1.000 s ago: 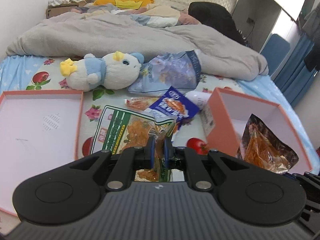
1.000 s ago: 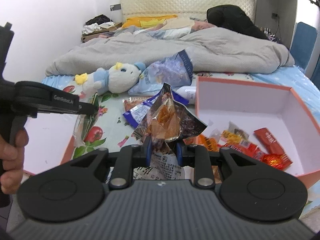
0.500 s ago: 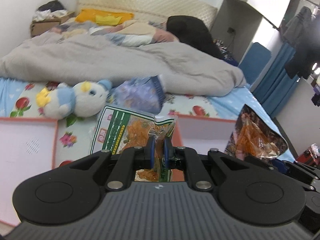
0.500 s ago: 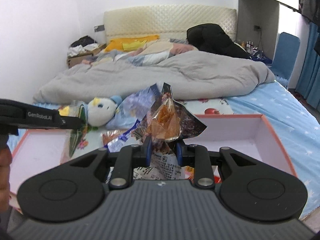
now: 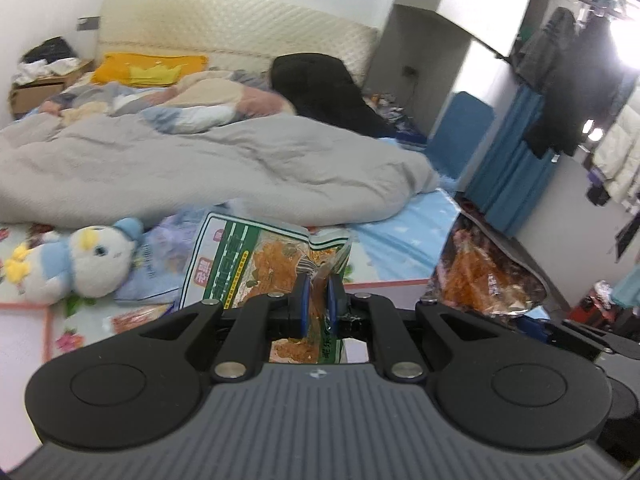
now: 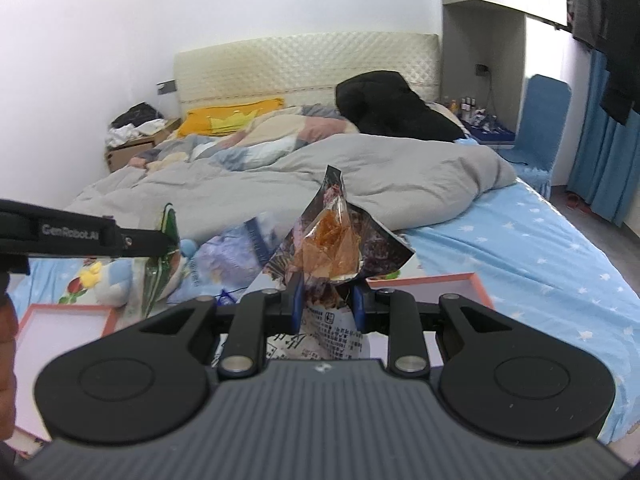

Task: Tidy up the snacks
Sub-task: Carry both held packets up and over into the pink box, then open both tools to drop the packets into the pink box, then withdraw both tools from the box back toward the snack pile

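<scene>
Left tongs [image 5: 316,294]: blue pads clamped on the top edge of a green snack bag [image 5: 256,268], which hangs clear of the bed [image 5: 408,236]. Bag shows orange contents behind a clear window; print facing camera, characters not legible.

Right tongs [image 6: 326,300]: clamped on a dark foil snack bag [image 6: 336,248], orange contents visible, white label w/ small print below the pads. Bag stands upright above the pads, also clear of the bed. In the left wrist view the same foil bag sits at right, beside the green one, not touching as far as can be told.

Pink box [image 6: 460,284]: on the bed's near edge, just behind the right tongs; interior mostly hidden. Pink lid [image 6: 64,320]: flat on the bed toward its near left corner.

On the bed btwn lid and box: plush duck [image 5: 76,260], w/ a pale blue-purple bag [image 5: 160,264] lying against it, and an orange packet [image 5: 136,318] nearer the near edge. Grey duvet [image 5: 200,164] heaped across the bed's middle; yellow pillow [image 5: 148,68] at the head end. Part of a hand [image 6: 6,364] shows at the left edge of the right wrist view.
</scene>
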